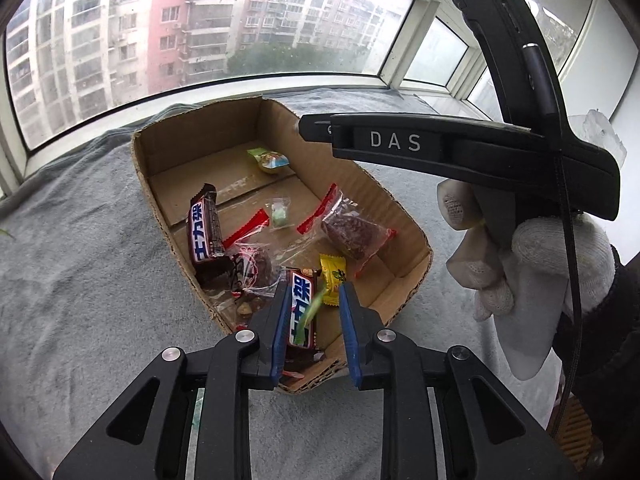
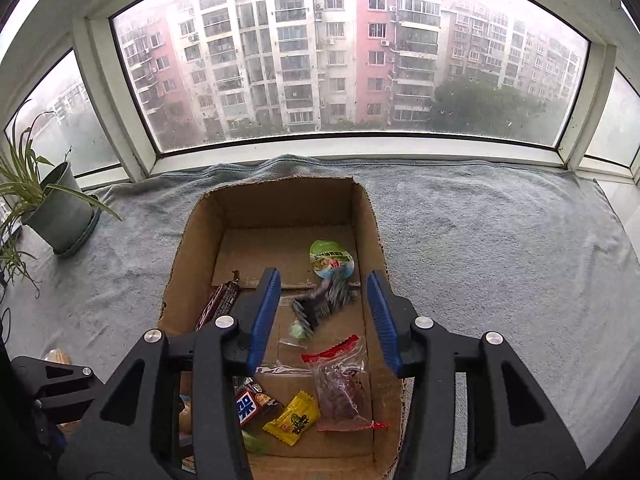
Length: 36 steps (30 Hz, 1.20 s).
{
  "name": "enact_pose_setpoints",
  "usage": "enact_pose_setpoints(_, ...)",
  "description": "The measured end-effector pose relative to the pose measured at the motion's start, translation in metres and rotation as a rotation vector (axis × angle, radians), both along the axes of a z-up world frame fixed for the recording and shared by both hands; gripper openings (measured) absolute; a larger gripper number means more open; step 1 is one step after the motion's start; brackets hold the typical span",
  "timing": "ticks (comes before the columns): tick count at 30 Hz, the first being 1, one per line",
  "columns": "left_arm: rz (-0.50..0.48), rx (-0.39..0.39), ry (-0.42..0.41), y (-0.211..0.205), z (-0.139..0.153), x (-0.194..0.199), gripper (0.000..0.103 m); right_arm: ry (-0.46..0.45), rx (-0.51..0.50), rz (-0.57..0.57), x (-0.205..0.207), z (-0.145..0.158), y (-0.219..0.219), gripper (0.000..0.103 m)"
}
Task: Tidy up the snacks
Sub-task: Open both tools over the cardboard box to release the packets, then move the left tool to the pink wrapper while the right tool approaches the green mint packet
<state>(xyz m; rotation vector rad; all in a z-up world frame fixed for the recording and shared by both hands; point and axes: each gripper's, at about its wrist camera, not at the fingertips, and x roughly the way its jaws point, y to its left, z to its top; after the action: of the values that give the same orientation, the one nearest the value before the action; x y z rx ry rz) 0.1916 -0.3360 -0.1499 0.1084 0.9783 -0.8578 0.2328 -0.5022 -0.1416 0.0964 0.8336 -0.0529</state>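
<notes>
An open cardboard box (image 1: 404,276) sits on a grey towel (image 1: 80,260) and holds several snacks. Among them are two dark chocolate bars (image 1: 206,228), a yellow candy (image 1: 333,278), a red-sealed clear bag of dark pieces (image 1: 352,232) and a green jelly cup (image 1: 268,158). My left gripper (image 1: 314,320) hangs open over the box's near corner. A blurred green wrapper (image 1: 312,308) is loose between its blue pads. My right gripper (image 2: 323,280) stands open above the box (image 2: 276,204). A blurred grey packet (image 2: 324,300) is in mid-air between its fingers, touching neither pad.
A potted plant (image 2: 60,208) stands at the far left on the towel (image 2: 480,260). Window frames close off the back. A white-gloved hand (image 1: 532,264) holding the other tool fills the right of the left wrist view.
</notes>
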Motion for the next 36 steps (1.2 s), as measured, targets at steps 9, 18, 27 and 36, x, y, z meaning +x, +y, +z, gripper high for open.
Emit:
enact_pose_setpoints(9,0.012,-0.008,0.007,0.012,0.004,-0.003,0.024,-0.015,-0.003,0.007,-0.009,0.011,0.007,0.047)
enact_pose_setpoints(18,0.055,-0.058,0.013,0.052,0.027,0.0,0.024,-0.063,0.012,0.027,-0.036,0.036,0.02,0.047)
enact_pose_setpoints(27,0.168,-0.087,-0.012,0.116,0.045,0.013,0.024,-0.109,0.056,0.071,-0.074,0.055,0.042,0.047)
enact_pose_setpoints(36,0.21,-0.041,-0.065,0.144,0.048,-0.002,0.024,-0.12,0.077,0.139,-0.113,0.061,0.075,0.047)
